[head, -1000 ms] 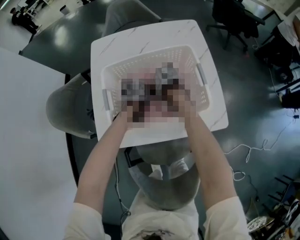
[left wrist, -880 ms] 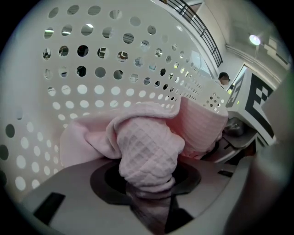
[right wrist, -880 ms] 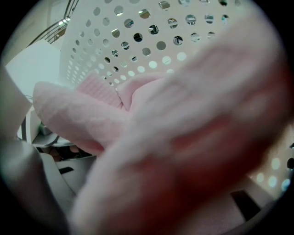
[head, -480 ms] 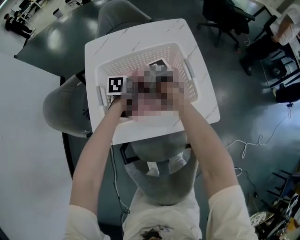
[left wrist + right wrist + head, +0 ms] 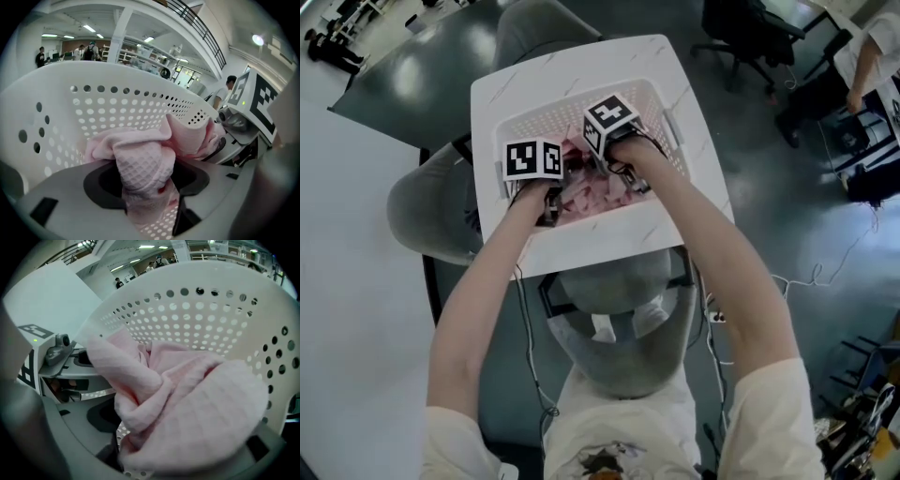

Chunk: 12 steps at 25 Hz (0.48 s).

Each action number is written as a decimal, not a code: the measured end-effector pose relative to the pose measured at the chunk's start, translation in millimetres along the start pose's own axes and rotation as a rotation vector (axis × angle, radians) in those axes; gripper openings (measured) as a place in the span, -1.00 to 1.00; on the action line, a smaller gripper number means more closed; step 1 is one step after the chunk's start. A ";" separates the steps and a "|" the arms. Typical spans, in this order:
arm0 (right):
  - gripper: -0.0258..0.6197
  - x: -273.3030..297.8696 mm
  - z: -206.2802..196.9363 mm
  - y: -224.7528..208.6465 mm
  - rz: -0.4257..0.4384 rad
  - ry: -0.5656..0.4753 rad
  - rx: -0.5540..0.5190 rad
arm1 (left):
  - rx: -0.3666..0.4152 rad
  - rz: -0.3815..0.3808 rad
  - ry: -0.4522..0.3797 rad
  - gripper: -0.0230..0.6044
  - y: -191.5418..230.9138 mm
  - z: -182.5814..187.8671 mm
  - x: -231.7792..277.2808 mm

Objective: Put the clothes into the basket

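A: On what does the basket (image 5: 551, 114) stand, and what is the room like?

B: It is a white basket with many small holes, and it stands on a small white table (image 5: 680, 75) with thin grey veins. Grey chairs (image 5: 427, 202) are close around the table. The floor (image 5: 769, 178) is dark and shiny. A black office chair (image 5: 750, 37) stands further away, and a thin cable (image 5: 806, 279) lies on the floor.

A: Is there something to read?

B: The left gripper (image 5: 147, 201) and the right gripper (image 5: 173, 446) each carry a cube (image 5: 532, 159) with black-and-white square markers. These are patterns, not words.

A: How do the jaws stand?

B: Both grippers reach into the basket, side by side. The left jaws have just been opening and are wide apart. A fold of the pink cloth (image 5: 591, 192) rises between them, loose, not pinched. The right jaws have just been opening too and are released. The same cloth lies heaped between and over them. The cloth is inside the basket.
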State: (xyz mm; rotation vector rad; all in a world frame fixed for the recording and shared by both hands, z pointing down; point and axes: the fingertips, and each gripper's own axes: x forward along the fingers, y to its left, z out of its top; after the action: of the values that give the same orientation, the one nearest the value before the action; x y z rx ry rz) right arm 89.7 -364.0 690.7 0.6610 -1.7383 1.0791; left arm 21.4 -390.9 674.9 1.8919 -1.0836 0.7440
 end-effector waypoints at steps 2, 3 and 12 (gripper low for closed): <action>0.01 -14.2 5.1 3.2 -0.006 -0.006 -0.004 | -0.039 -0.019 -0.013 -0.08 -3.7 5.2 -10.0; 0.01 -21.5 6.5 4.3 -0.011 -0.012 -0.004 | -0.046 -0.026 -0.018 -0.08 -6.3 6.8 -14.5; 0.01 -55.7 0.1 11.7 -0.056 -0.043 0.018 | 0.020 -0.002 0.007 -0.08 -17.6 -0.1 -42.5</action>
State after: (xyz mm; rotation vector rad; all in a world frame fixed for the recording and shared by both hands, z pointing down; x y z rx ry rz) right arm 102.5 -360.6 635.3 0.7449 -1.7386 1.0494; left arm 17.5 -368.3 635.0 1.9057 -1.0740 0.7627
